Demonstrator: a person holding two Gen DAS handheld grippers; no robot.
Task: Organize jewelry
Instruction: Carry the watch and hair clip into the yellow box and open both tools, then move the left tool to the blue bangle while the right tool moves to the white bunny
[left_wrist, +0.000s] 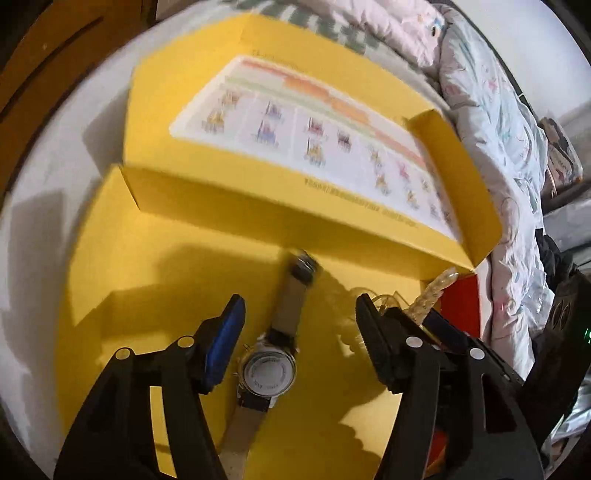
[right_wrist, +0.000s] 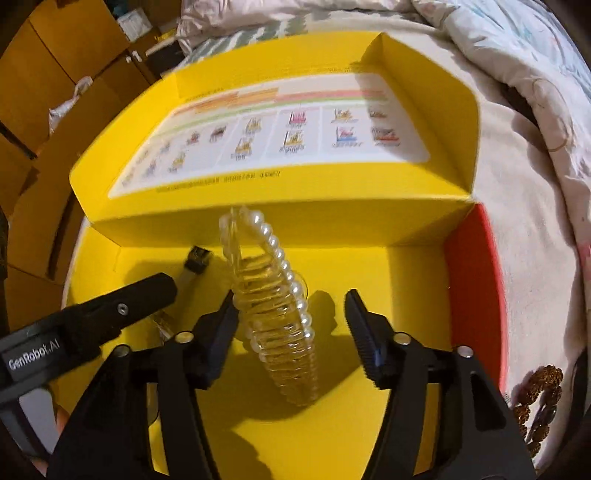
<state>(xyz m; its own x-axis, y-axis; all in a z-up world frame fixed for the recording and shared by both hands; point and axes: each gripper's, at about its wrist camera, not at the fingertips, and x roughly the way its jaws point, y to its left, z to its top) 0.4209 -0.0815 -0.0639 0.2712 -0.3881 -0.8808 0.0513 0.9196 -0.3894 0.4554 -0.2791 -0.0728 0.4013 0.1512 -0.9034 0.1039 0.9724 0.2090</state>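
Clear spiral pearl-edged hair band (right_wrist: 273, 314) stands unclamped between the right gripper (right_wrist: 291, 314)'s parted fingers; it may topple toward the yellow cardboard box (right_wrist: 406, 295)'s back wall; the left gripper (left_wrist: 299, 321) gapes over the silver wristwatch (left_wrist: 267, 373)

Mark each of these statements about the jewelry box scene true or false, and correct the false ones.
1. The watch lies face down in the yellow box. True.
2. The left tongs are clamped on the watch. False: open, straddling it.
3. The pearl bracelet is between the right tongs. True.
4. The box lid is shut. False: it stands open.
5. A brown beaded bracelet lies outside the box. True.
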